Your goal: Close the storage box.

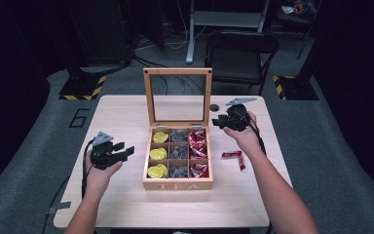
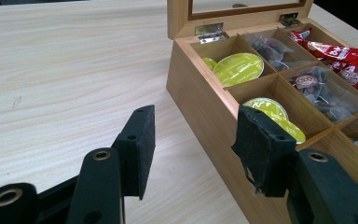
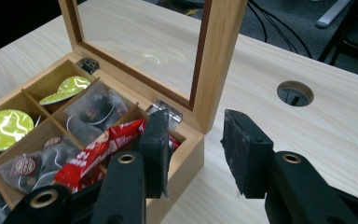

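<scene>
Wooden tea box (image 1: 177, 185) sits open at the middle of a pale wooden table (image 1: 121, 122), its glass-paned lid (image 1: 177, 72) standing upright at the back edge. Inside the box are nine compartments in three columns: yellow-green round capsules (image 1: 158, 154) in the column nearest the left gripper, clear sachets of dark tea (image 1: 178, 152) in the middle column, and red packets (image 1: 197, 151) in the column nearest the right gripper.

Left of the box, and apart from it, a hand holds the left gripper (image 1: 122, 150) above the table, pointing toward the box's left wall. In the left gripper view its jaws stand partly open with nothing between them; bare table and the box's side wall (image 2: 200, 100) show through the gap.

Right of the box, near its back corner, the other hand holds the right gripper (image 1: 217, 122) raised, pointing toward the lid's hinge side. In the right gripper view its jaws are partly open and grip nothing; the box's back right corner and the lid's upright frame (image 3: 219, 60) lie just beyond them.

One loose red packet (image 1: 234, 156) lies flat on the table to the right of the box, near the right forearm. A round cable hole (image 3: 295, 93) is cut in the table behind the box's right side.
</scene>
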The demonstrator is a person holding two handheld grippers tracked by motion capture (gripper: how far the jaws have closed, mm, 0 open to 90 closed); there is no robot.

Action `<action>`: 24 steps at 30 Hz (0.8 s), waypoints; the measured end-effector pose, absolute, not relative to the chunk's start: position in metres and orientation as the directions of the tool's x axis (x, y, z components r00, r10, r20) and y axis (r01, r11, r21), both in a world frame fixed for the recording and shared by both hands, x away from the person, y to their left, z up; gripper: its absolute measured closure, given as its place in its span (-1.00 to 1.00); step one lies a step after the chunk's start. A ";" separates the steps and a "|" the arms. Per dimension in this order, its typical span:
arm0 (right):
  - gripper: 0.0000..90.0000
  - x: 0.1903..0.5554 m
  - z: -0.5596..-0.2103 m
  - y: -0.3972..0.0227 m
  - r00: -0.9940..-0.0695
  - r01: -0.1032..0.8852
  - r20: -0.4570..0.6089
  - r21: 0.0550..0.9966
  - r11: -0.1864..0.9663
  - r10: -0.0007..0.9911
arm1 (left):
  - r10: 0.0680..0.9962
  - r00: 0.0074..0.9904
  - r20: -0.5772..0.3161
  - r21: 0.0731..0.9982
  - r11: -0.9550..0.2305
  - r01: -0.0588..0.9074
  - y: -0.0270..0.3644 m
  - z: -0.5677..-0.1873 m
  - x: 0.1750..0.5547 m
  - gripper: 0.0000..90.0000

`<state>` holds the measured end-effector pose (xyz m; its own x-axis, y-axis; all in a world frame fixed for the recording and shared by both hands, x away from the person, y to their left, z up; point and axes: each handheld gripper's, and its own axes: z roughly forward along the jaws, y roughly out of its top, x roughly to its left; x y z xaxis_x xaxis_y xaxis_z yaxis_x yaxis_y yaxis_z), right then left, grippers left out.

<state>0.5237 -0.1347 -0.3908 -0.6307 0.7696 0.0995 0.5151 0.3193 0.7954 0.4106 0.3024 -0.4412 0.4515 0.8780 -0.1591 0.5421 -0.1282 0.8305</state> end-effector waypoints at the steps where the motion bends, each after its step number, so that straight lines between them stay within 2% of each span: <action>1: 0.35 0.526 -0.391 -0.134 -0.627 0.523 0.108 0.793 0.314 0.771 | 0.878 0.451 -0.159 0.830 -0.129 0.542 0.302 -0.441 0.411 0.06; 24: 0.26 0.565 -0.401 -0.114 -0.626 0.529 0.109 0.787 0.318 0.772 | 0.878 0.450 -0.164 0.828 -0.126 0.547 0.304 -0.444 0.412 0.05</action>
<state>0.5650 -0.1143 -0.4011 -0.6264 0.7719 0.1089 0.5286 0.3179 0.7871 0.4120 0.3036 -0.4435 0.4501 0.8778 -0.1642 0.5470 -0.1256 0.8276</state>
